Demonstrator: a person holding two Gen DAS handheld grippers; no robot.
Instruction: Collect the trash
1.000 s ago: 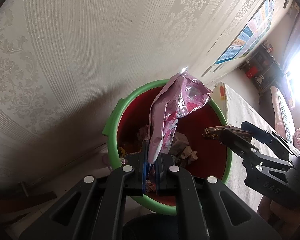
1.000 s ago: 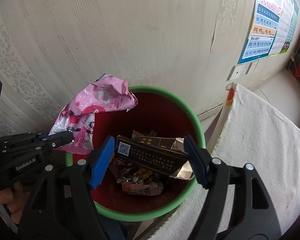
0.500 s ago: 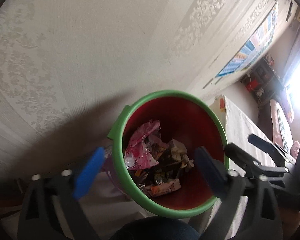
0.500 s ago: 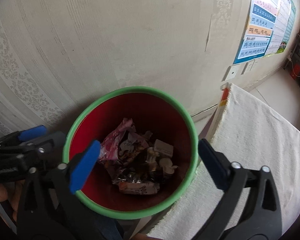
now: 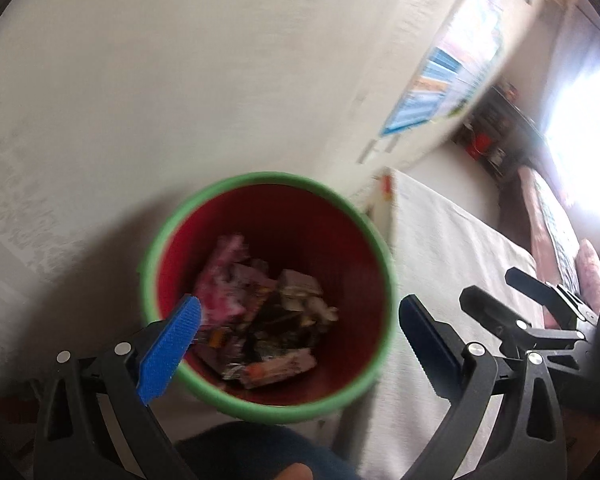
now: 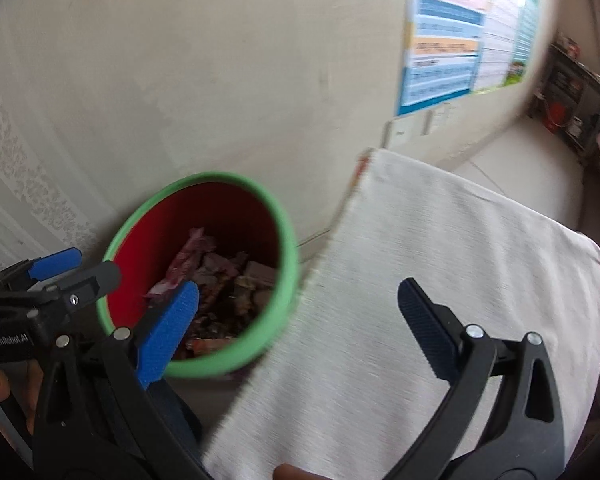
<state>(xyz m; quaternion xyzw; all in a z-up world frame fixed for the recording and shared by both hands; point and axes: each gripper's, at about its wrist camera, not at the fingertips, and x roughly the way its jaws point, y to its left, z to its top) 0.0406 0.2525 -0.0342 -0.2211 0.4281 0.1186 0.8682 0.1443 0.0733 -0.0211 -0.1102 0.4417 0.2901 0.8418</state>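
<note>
- Our left gripper (image 5: 300, 332) hangs over the round red plastic bin with a green rim (image 5: 164, 236), its blue-padded jaws spread wide with nothing between them; they have just been opening.
- Our right gripper (image 6: 298, 320) is likewise agape and empty, its jaws having just been opening too, and it sits above the edge of the off-white cloth-covered surface (image 6: 440, 260) beside the bin.
- The trash is where we want it: a crumpled pink printed plastic bag (image 5: 224, 280) lies inside the bin on the left of the heap, among dark wrappers and a flat orange-and-white packet (image 5: 276, 368) at the near side.
- The dark flat carton cannot be picked out for certain in the blurred pile.
- We judge the drop done, so the step in hand is a clean withdrawal.
- To do it well, we keep both jaws apart, lift clear of the green rim so no pad catches it and tips the bin, and keep the two grippers from knocking together.
- Nothing visibly hangs over the rim, so no tamping seems needed.
</note>
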